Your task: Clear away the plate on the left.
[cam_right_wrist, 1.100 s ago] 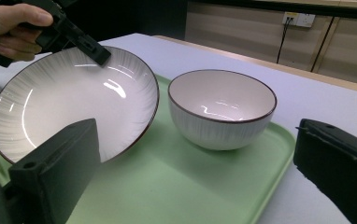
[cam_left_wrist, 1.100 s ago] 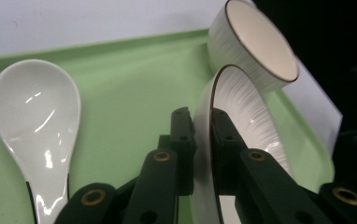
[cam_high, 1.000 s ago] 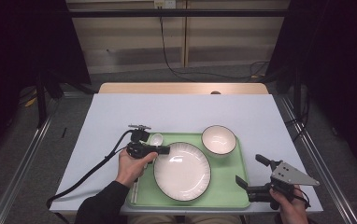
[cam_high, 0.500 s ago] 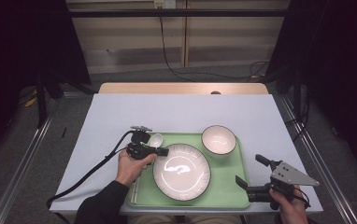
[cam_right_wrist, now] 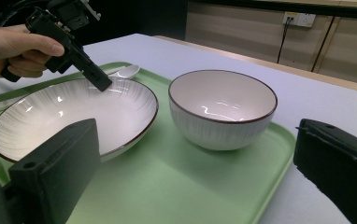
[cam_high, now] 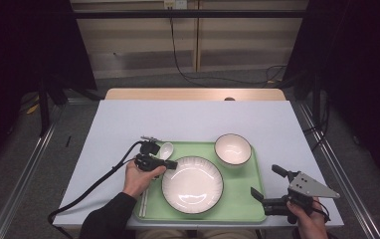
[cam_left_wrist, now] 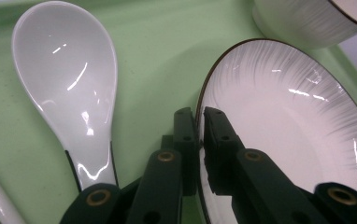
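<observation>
A green tray (cam_high: 242,199) at the table's near edge carries a white plate (cam_high: 192,184) with a dark rim, a white bowl (cam_high: 233,148) and a white ceramic spoon (cam_high: 165,149). My left gripper (cam_high: 170,163) is shut on the plate's left rim. In the left gripper view its jaws (cam_left_wrist: 200,116) straddle the rim of the plate (cam_left_wrist: 284,130), one pad inside and one outside, with the spoon (cam_left_wrist: 64,79) lying just beside them. My right gripper (cam_high: 266,181) is held open at the tray's near right corner, facing the bowl (cam_right_wrist: 223,107) with nothing between its jaws.
A pair of pale chopsticks (cam_high: 145,199) lies along the tray's left edge. The white table top (cam_high: 193,119) stretches beyond the tray. A black cable (cam_high: 93,186) trails from the left gripper off the near left edge. Metal rails run along both sides of the table.
The left gripper has shifted very slightly toward the near side while keeping its hold on the plate's rim. The right gripper has stayed where it was.
</observation>
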Demonstrator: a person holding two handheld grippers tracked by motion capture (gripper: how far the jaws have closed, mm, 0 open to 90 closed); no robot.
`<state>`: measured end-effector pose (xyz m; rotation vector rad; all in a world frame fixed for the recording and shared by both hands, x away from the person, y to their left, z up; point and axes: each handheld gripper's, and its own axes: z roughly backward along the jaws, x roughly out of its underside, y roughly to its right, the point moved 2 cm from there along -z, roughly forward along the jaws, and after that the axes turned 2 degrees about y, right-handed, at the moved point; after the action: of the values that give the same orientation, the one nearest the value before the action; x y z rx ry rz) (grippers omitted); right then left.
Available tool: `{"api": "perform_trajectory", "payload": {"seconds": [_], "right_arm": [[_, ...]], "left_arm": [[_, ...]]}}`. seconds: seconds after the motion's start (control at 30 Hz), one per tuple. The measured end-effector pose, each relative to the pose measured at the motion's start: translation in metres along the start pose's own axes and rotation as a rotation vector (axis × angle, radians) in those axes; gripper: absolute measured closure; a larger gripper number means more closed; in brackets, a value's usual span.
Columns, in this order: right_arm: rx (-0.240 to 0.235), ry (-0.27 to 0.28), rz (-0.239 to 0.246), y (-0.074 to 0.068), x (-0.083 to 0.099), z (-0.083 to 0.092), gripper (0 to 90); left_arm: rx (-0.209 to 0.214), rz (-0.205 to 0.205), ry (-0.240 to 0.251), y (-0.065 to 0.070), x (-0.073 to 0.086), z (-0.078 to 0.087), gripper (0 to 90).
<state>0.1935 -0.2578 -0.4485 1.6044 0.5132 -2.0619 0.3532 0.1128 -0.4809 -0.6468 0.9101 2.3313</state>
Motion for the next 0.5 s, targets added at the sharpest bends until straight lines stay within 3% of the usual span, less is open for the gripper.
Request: {"api": "perform_trajectory", "payload": {"seconds": [0.1, 0.2, 0.43, 0.5], "right_arm": [[-0.001, -0.001, 0.001, -0.0005, -0.0001, 0.0005, 0.2], [0.0, -0.001, 0.001, -0.0005, -0.0001, 0.0005, 0.2], [-0.001, 0.001, 0.002, -0.0005, -0.0002, 0.0004, 0.2], [0.0, -0.001, 0.001, -0.0005, -0.0001, 0.0004, 0.2]], "left_arm": [[0.008, -0.001, -0.001, 0.0001, 0.0002, 0.0, 84.7], [-0.012, -0.032, 0.0, 0.0024, 0.0009, 0.0002, 84.2], [-0.006, -0.067, -0.006, 0.0013, 0.0002, 0.0003, 83.1], [-0.026, -0.091, 0.002, 0.0017, -0.0001, 0.0011, 78.4]]}}
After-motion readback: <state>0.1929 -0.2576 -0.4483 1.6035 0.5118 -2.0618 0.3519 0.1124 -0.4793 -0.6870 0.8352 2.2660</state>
